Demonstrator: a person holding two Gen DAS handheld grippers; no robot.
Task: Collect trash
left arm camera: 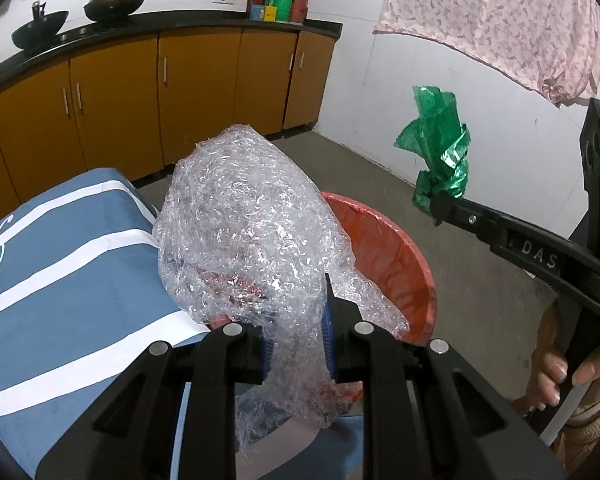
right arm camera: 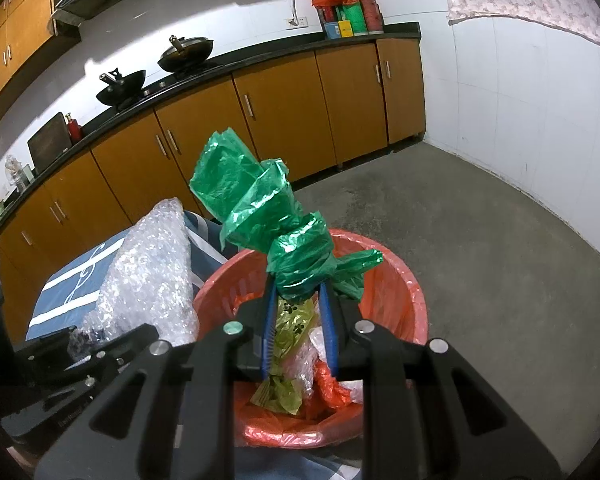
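**Both tongs loaded above the bin**

Bubble wrap (left arm camera: 244, 224) sits clamped in the left gripper (left arm camera: 296, 344), held over the near rim of the red trash bin (left arm camera: 396, 256). Above that bin's opening, the right gripper (right arm camera: 298, 320) is closed on a twisted green plastic bag (right arm camera: 272, 224). Yellow-green wrapper (right arm camera: 288, 344) lies inside the bin.

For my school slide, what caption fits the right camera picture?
Right gripper holds a green plastic bag above the red bin.
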